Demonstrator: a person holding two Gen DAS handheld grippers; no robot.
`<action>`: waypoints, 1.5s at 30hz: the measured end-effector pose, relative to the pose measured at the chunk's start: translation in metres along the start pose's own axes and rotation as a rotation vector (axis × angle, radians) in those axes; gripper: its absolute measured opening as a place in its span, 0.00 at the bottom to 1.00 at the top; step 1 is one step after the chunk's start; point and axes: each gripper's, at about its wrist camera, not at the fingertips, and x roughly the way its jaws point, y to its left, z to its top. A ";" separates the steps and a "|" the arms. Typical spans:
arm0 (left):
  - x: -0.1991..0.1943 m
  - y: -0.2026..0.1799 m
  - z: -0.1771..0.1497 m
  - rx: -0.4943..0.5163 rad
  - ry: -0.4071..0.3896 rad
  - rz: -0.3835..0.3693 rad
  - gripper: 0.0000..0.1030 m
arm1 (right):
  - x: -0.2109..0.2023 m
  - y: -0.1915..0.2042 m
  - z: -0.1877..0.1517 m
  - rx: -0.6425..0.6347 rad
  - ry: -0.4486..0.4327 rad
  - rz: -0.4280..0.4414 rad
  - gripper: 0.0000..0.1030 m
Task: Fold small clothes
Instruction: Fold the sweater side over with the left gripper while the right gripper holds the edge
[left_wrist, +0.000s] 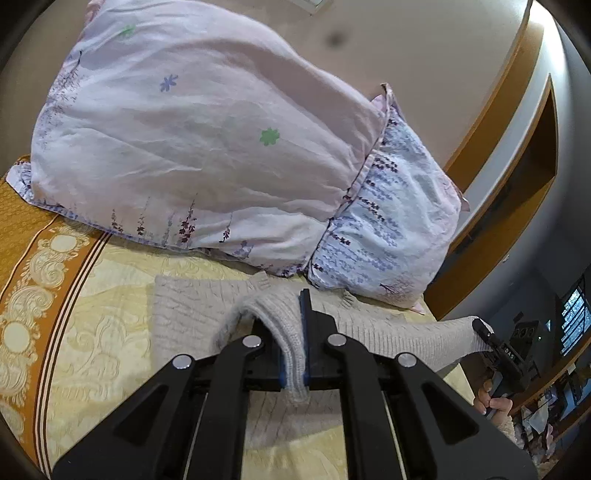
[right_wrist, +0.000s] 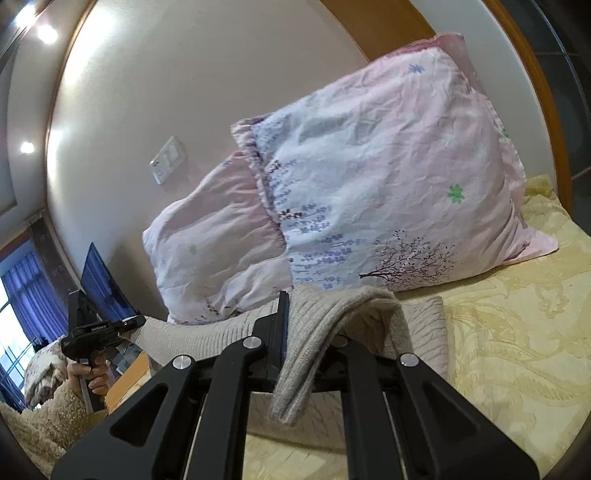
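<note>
**Both grippers pinch the knit garment above the bed**

The left gripper is clamped on a fold of the grey knit garment. The right gripper clenches another edge. The cloth sags between them over the yellow bedspread, pillows just ahead.

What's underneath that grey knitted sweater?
Under the grey knitted sweater lies a yellow patterned bedspread. Both grippers pinch and lift its near edge; whatever lies beneath the flat part is hidden.

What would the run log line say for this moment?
left gripper: shut on knit garment | right gripper: shut on same | garment lifted off bedspread
</note>
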 end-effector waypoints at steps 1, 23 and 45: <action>0.005 0.002 0.001 0.001 0.004 0.006 0.05 | 0.007 -0.004 0.001 0.011 0.008 -0.009 0.06; 0.135 0.067 0.006 -0.160 0.221 0.161 0.09 | 0.138 -0.092 -0.014 0.298 0.279 -0.233 0.12; 0.058 0.049 -0.027 0.043 0.259 0.225 0.49 | 0.045 -0.084 -0.030 0.125 0.268 -0.331 0.45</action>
